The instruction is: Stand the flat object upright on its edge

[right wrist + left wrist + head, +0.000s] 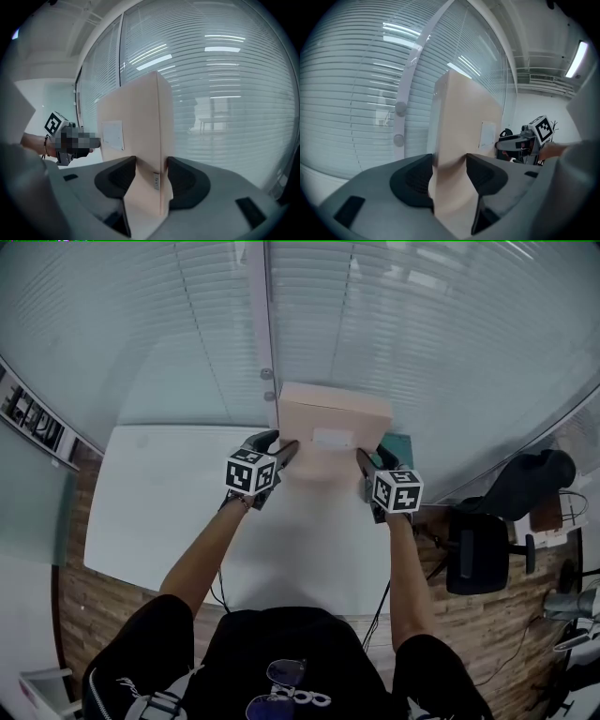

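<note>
A flat beige cardboard box (333,420) with a white label stands raised over the far edge of the white table (159,502), its broad face toward me. My left gripper (281,457) is shut on its left edge and my right gripper (367,470) on its right edge. In the left gripper view the box (464,126) rises upright between the pads, which press its sides, at my left gripper (450,173). The right gripper view shows the same box (136,126) clamped in my right gripper (151,176). Whether its lower edge touches the table is hidden.
A glass wall with blinds (394,324) stands right behind the box. A teal object (400,441) peeks out at the box's right. A black office chair (478,554) and other items sit on the wooden floor to the right.
</note>
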### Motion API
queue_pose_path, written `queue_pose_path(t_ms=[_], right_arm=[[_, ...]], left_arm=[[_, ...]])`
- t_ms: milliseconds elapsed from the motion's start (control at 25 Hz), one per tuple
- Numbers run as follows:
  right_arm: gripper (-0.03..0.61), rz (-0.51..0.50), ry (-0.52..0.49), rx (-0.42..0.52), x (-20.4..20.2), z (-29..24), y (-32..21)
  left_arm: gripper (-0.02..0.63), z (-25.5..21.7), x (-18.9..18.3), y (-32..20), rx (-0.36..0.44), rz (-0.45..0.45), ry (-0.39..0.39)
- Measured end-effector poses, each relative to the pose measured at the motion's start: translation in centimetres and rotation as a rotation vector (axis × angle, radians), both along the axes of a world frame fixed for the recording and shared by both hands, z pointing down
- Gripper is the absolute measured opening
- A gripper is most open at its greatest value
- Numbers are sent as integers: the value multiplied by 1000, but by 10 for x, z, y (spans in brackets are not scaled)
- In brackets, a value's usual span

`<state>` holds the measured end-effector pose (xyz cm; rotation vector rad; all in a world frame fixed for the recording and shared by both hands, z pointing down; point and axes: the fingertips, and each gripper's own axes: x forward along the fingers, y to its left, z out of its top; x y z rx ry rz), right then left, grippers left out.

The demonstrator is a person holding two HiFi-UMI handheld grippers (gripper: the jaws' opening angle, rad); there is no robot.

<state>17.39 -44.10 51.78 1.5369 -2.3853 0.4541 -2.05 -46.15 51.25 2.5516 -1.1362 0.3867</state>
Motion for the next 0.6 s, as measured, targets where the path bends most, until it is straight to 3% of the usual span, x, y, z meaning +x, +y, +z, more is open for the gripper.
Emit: queue_pose_path(t_ms=[600], right_arm=[[230,-5,11,-6,12,5,-64]], left_arm=[[242,12,12,-58,-5,-13,-14]])
